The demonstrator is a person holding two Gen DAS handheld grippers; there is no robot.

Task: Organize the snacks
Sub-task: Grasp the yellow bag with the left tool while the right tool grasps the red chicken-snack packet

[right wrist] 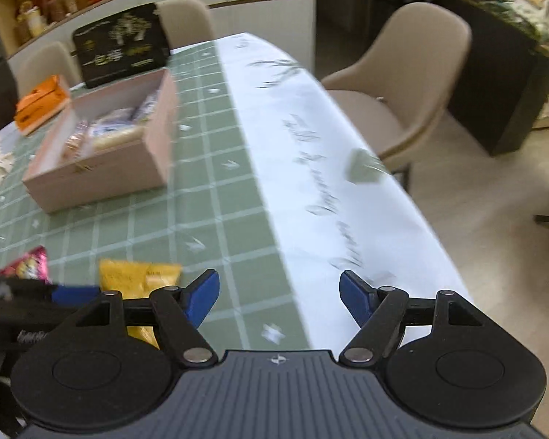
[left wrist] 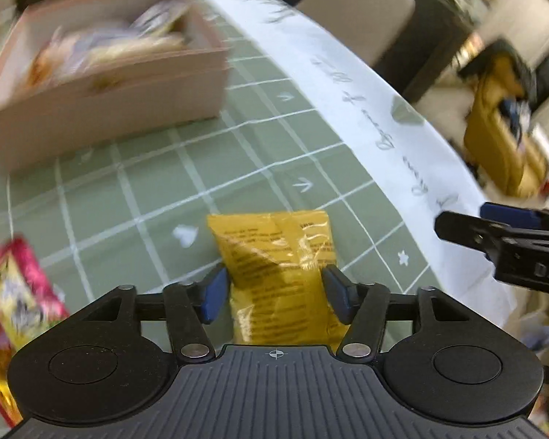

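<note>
A yellow snack packet lies flat on the green checked tablecloth. My left gripper is open and straddles its near half, one blue pad at each side edge. A pink and yellow packet lies at the left. The pink box, with several snack packets inside, stands further back. In the right wrist view my right gripper is open with nothing between its fingers, over the seam of green and white cloth. The yellow packet, the pink packet and the box lie to its left.
A black box and an orange box stand behind the pink box. The white lettered cloth border runs along the table's right edge. Beige chairs stand beyond that edge. The left gripper's fingers show at the left.
</note>
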